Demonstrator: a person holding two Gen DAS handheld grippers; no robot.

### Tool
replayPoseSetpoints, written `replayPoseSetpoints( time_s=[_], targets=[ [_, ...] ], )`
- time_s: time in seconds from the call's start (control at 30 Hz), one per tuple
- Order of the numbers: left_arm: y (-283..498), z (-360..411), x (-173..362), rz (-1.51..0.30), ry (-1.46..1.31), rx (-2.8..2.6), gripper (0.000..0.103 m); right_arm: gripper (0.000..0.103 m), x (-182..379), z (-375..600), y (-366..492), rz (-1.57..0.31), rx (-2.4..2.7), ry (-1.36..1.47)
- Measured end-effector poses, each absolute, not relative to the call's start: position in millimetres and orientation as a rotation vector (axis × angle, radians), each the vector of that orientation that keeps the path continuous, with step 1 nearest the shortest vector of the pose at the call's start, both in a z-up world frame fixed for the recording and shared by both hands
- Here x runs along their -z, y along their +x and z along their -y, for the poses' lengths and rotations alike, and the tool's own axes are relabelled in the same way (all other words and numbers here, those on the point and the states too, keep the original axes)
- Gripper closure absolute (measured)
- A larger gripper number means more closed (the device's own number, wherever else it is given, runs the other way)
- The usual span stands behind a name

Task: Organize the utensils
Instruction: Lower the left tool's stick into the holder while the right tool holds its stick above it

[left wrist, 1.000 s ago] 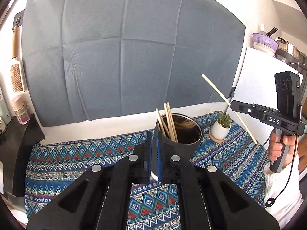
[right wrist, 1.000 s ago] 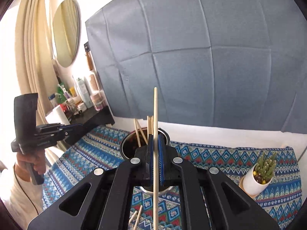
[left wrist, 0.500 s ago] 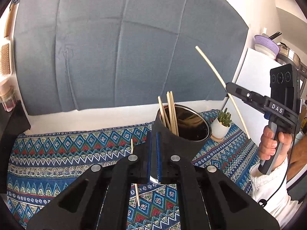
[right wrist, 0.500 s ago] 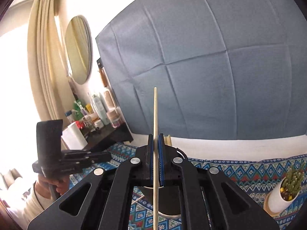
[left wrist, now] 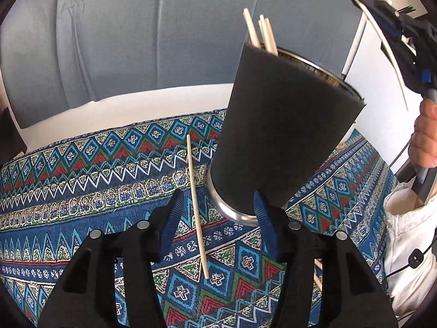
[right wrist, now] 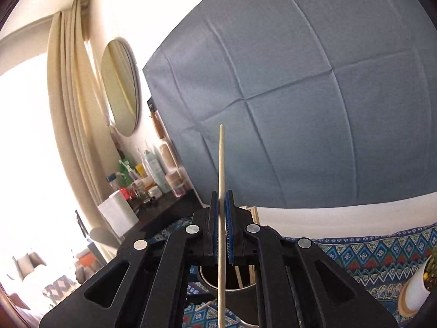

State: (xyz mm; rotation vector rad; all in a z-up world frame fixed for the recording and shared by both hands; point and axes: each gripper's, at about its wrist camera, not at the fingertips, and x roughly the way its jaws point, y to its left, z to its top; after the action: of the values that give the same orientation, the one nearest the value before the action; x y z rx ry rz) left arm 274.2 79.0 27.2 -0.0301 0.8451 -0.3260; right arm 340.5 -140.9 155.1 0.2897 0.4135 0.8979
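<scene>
My left gripper (left wrist: 217,218) hangs low over the patterned cloth (left wrist: 82,191), pointing steeply down, its jaws opening. A pale wooden chopstick (left wrist: 196,205) lies flat on the cloth in the gap between the blue pads (left wrist: 174,213), which do not touch it. The black cylindrical holder (left wrist: 281,136) stands just right of it with several chopsticks (left wrist: 262,32) inside. My right gripper (right wrist: 221,210) is shut on another chopstick (right wrist: 221,164), held upright above the holder (right wrist: 232,281). The left wrist view shows that gripper (left wrist: 382,13) at the upper right, with a hand (left wrist: 423,136) on its handle.
A small white plant pot (right wrist: 418,287) stands right of the holder. Loose chopsticks (left wrist: 316,273) lie on the cloth near the holder's base. A dark shelf with bottles (right wrist: 153,180) and a paper roll (right wrist: 117,213) sits at the left. A grey backdrop (right wrist: 300,95) hangs behind.
My left gripper has sunk toward the cloth and its jaws have opened over the lying chopstick. My right gripper has tipped upward with its chopstick still gripped.
</scene>
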Motion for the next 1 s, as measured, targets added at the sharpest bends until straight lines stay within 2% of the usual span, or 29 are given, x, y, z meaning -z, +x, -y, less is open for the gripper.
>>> replayPoseSetpoints(
  time_s=[0.2,0.27,0.3,0.37,0.43,0.5,0.7,1.0],
  targets=[
    [283,-79,1,-0.912,-0.003,0.315,0.048,0.098,-152,137,345,-0.423,-0.873,0.264],
    [287,-78,10,-0.942,0.014,0.314,0.060,0.098,-151,136,347,-0.426,-0.865,0.265],
    [289,-78,15,-0.962,0.012,0.317,0.073,0.098,-150,135,347,-0.432,-0.867,0.264],
    [289,-80,17,-0.955,0.003,0.326,0.079,0.098,-149,134,347,-0.433,-0.867,0.260],
    [290,-85,18,-0.965,-0.051,0.359,0.094,0.098,-150,135,346,-0.430,-0.863,0.252],
    [292,-93,21,-0.969,-0.114,0.361,0.098,0.098,-151,133,346,-0.429,-0.856,0.239],
    [292,-121,17,-0.951,-0.207,0.328,0.098,0.098,-150,134,347,-0.431,-0.840,0.233],
    [268,-152,-39,-0.800,-0.226,0.300,0.098,0.098,-149,137,350,-0.432,-0.819,0.240]
  ],
)
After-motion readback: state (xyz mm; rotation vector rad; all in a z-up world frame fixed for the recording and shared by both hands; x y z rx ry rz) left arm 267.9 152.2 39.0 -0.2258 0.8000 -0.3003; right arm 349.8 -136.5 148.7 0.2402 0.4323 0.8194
